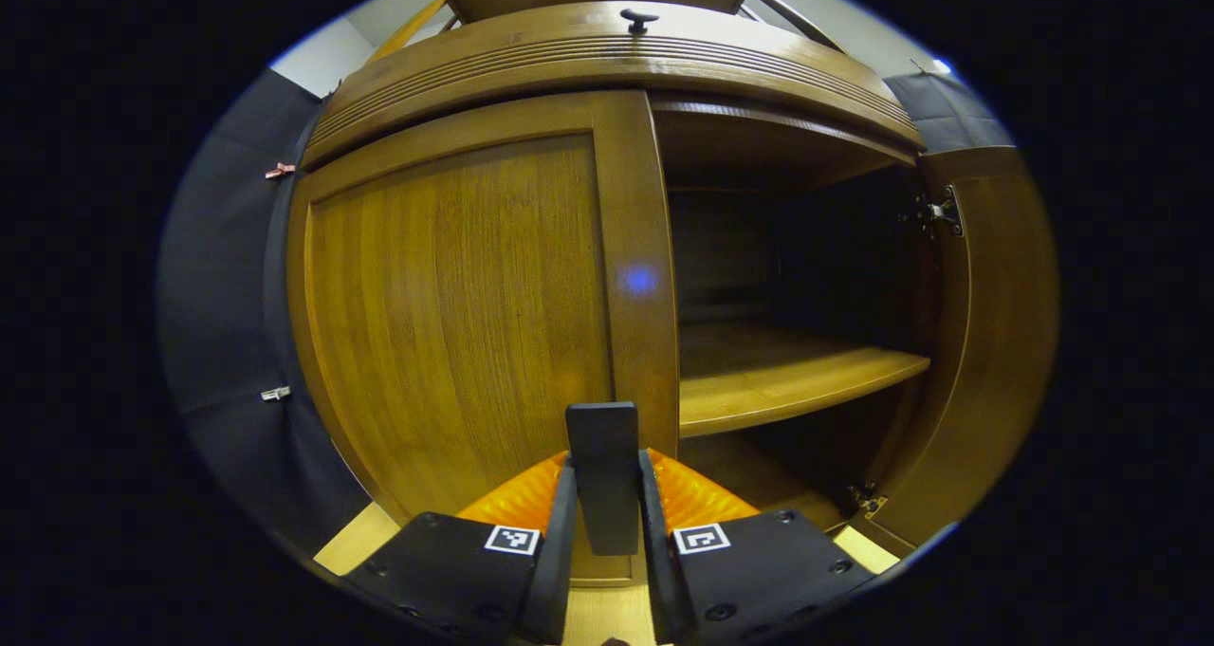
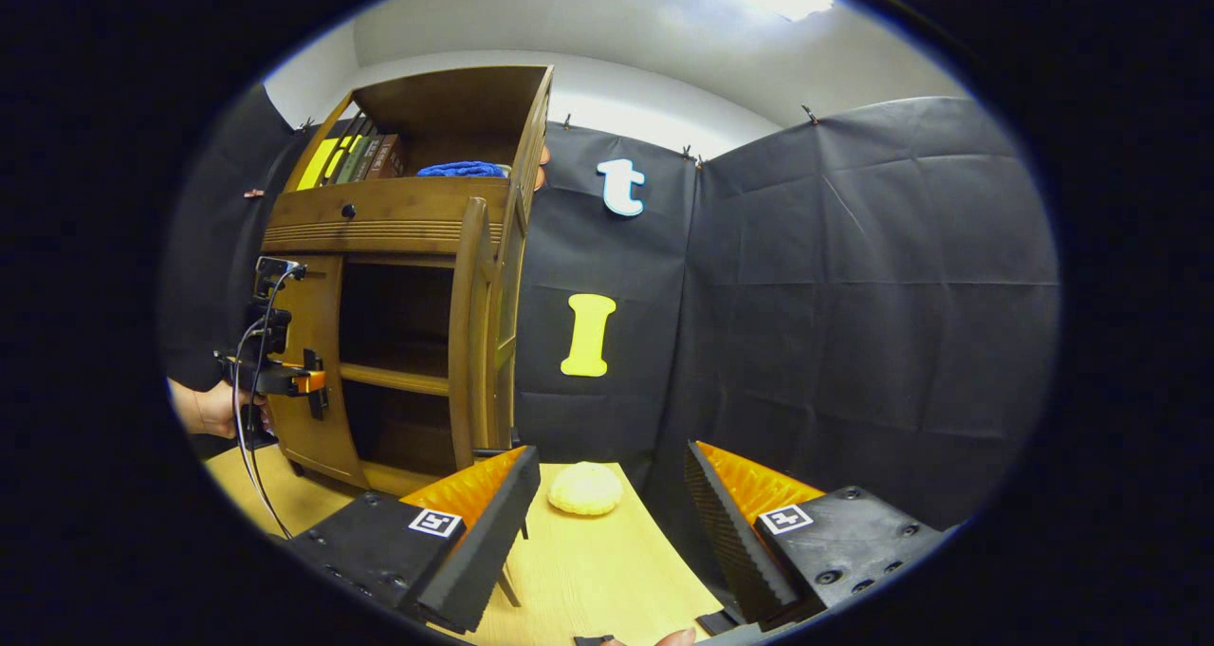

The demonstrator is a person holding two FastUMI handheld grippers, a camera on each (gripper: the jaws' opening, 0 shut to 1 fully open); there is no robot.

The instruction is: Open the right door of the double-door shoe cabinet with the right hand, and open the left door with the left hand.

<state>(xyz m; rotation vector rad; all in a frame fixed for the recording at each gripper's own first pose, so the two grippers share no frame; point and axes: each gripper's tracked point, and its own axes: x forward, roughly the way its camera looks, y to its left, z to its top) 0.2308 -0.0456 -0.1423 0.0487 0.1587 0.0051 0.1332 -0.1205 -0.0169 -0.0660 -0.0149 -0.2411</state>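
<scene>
Gripping the left door's upright dark handle (image 1: 603, 475) at lower centre of the left gripper view, the left tongs (image 1: 605, 494) clench it; the closed left door (image 1: 455, 323) lies straight ahead. The right door (image 2: 467, 333) stands open, and the right tongs (image 2: 607, 523) are spread and empty.

One brown wooden double-door shoe cabinet (image 2: 398, 342) stands on the light wooden worktop (image 2: 607, 570), with two doors: one shut left door (image 1: 455, 314), one open right door (image 1: 996, 342). One pale round bun-like object (image 2: 585, 488). Two tools: left tool (image 1: 605, 532), right tool (image 2: 607, 532).
</scene>
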